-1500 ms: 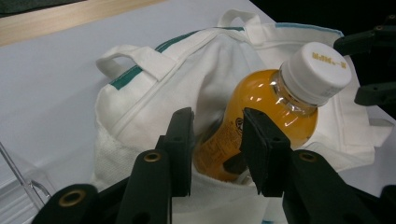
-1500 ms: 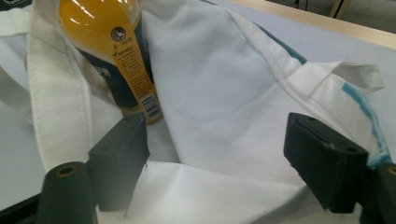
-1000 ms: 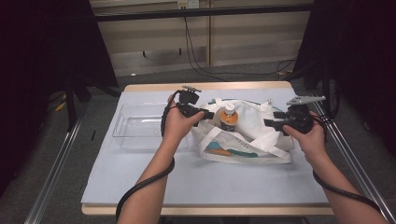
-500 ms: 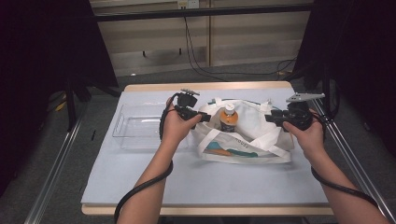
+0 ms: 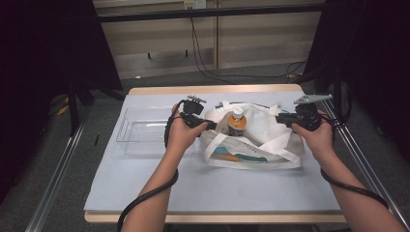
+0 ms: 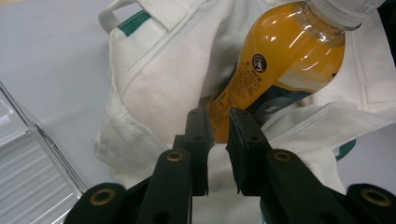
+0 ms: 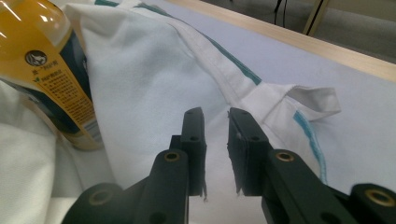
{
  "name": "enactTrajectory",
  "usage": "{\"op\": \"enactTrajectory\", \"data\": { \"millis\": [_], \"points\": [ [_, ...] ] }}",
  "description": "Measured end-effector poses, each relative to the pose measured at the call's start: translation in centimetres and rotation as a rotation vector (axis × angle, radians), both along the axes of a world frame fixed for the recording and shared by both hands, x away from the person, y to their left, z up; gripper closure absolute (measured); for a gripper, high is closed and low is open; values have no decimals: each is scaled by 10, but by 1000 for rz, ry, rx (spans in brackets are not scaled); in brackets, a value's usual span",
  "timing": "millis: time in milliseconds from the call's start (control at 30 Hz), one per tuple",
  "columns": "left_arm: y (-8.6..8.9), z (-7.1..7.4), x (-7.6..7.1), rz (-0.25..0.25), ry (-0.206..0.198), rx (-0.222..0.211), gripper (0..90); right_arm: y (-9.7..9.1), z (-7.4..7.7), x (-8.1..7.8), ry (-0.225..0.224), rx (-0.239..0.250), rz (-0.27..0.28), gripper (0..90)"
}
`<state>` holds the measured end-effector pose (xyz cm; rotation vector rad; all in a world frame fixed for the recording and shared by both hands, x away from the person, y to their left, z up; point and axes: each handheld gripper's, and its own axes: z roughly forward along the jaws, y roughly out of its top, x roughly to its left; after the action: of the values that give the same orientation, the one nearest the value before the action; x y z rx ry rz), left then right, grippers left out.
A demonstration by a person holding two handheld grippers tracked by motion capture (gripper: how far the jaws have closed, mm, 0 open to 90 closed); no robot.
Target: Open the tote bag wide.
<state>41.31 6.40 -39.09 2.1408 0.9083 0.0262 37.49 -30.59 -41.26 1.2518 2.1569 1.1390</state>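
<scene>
High view: a person is working at the bench (image 5: pixel 145 193), one gripper in each hand, at either end of a white bag (image 5: pixel 261 140).
Bag: it is lying slumped on the bench right of a clear tray (image 5: pixel 145 133), mouth held apart, straps (image 5: pixel 270 147) trailing over its front.
Bottle: an orange bottle (image 5: pixel 236 122) is standing inside the bag, cap up, leaning a little.
Left gripper (image 5: pixel 209 124): its jaws have just been closing at the bag's left rim; in the left gripper view (image 6: pixel 218 135) a narrow gap is remaining, with cloth right at the tips, and I cannot tell whether any is pinched.
Right gripper (image 5: pixel 279 119): its jaws have also just been closing; in the right gripper view (image 7: pixel 215 130) they are hovering nearly shut over the cloth near the seam, and a pinch is not clear.
Bag handling: soft, light, floppy cloth; it is likely sagging wherever it is unsupported, so the stitched hem or a strap is looking like the firmest hold.
Bottle handling: full, so fairly heavy for its size; smooth plastic with a glossy label (image 6: pixel 238 93), probably slippery; the neck below the cap or the mid-body is offering the surest hold.
Risk: pulling the rim unevenly is likely tipping the bottle over.
</scene>
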Motion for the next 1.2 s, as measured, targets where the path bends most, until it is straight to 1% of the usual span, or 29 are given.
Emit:
{"op": "enactTrajectory", "data": {
  "millis": [100, 167, 233, 267, 300, 333, 400, 433, 467, 533, 600, 633, 667, 767, 800, 933, 967, 1000, 1200],
  "points": [
    [0, -3, 0, -1, 2, 1, 788, -1, -3, 1, -5, 3, -4, 778],
    [0, -4, -1, 9, 4, -2, 792, -3, -5, 2, 0, -2, -12, 779],
    [0, -6, -1, 8, 6, -2, 793, -5, -8, 3, 1, 6, -18, 781],
    [1, -6, -1, 3, 4, 6, 793, -5, -9, 3, 5, 7, -24, 780],
    [1, -7, -1, 10, 9, -4, 795, -6, -10, 4, 5, 7, -24, 780],
    [1, -8, -1, 6, 8, 2, 796, -6, -11, 4, 7, 8, -27, 781],
    [2, -10, -2, 14, 9, -5, 797, -7, -12, 4, 8, 1, -24, 779],
    [4, -11, -2, 10, 11, 1, 799, -7, -13, 5, 5, 2, -24, 780],
    [4, -12, -2, 12, 9, -9, 801, -7, -13, 5, 3, -1, -23, 780],
    [5, -13, -3, 14, 9, -3, 805, -6, -13, 5, 0, -4, -26, 785],
    [5, -14, -4, 15, 13, -8, 805, -6, -14, 6, -1, -7, -26, 788],
    [5, -15, -5, 19, 14, -16, 805, -6, -14, 6, 0, -8, -33, 791],
    [5, -15, -5, 16, 12, -12, 805, -7, -15, 6, 6, -9, -30, 793],
    [6, -17, -6, 12, 15, -11, 808, -7, -17, 7, 4, -11, -37, 805],
    [6, -18, -6, 18, 17, -21, 810, -8, -17, 8, 7, -13, -40, 806],
    [8, -21, -7, 17, 15, -17, 816, -11, -20, 9, 5, -16, -48, 807],
    [7, -21, -8, 21, 17, -25, 817, -11, -21, 9, 4, -17, -49, 807],
    [8, -22, -8, 17, 17, -18, 817, -12, -21, 9, 4, -18, -52, 806],
    [8, -25, -10, 22, 19, -18, 823, -12, -22, 10, 6, -15, -55, 803]
  ]
}}
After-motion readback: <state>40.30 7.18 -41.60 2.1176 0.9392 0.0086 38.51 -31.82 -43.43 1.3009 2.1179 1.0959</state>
